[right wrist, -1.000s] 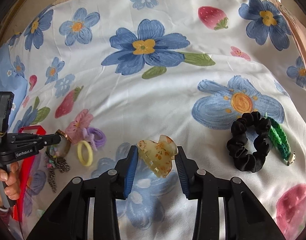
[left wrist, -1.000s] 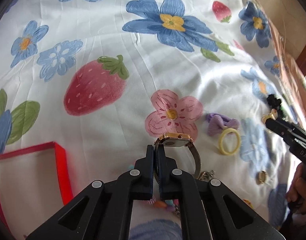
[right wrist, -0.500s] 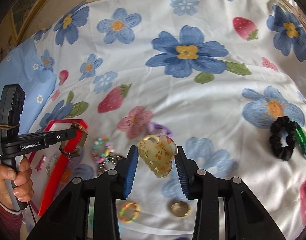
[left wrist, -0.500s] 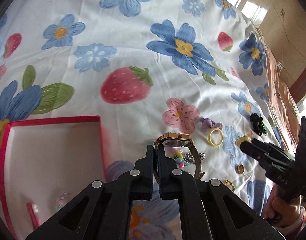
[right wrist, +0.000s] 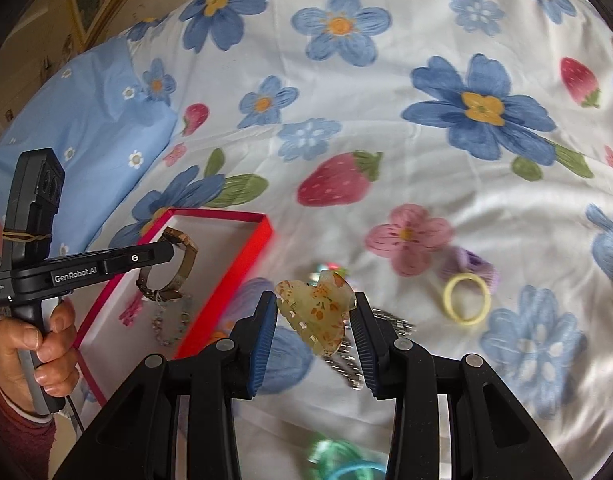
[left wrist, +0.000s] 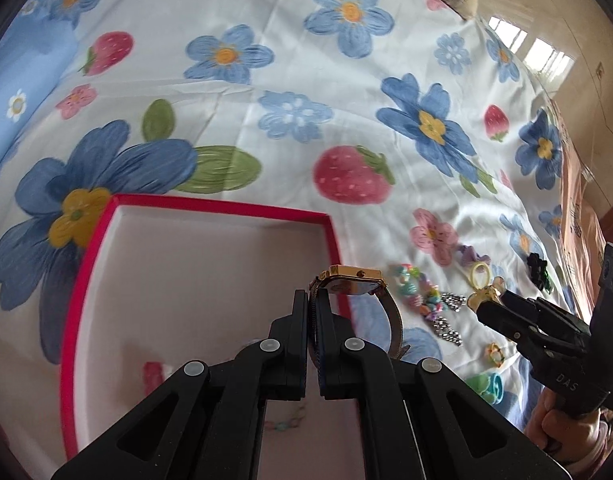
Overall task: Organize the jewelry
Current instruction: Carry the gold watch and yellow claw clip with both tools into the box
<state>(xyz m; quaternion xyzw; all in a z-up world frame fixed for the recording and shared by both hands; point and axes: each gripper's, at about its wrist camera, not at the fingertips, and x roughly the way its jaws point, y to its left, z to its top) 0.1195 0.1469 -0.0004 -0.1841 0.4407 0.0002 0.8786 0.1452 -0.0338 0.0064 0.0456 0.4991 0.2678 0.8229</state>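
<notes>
Watch [left wrist: 352,280] strap pinched between left jaws — above red box [left wrist: 210,207].

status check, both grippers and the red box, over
Left gripper shut on gold watch, over red box. Right gripper shut on hair claw clip, beside box. Nothing in the way.

- The right gripper [right wrist: 313,322] clamps a translucent floral hair claw [right wrist: 315,312] between its blue pads.
- Left of the claw lies a red-rimmed box [right wrist: 226,276] on the flowered sheet [right wrist: 386,184].
- Over the box, the left gripper [right wrist: 166,247], held by a hand [right wrist: 38,352], pinches a gold watch [right wrist: 174,268].
- Right of the claw: a yellow ring-shaped hair tie [right wrist: 466,298], touching a purple scrunchie [right wrist: 474,264].
</notes>
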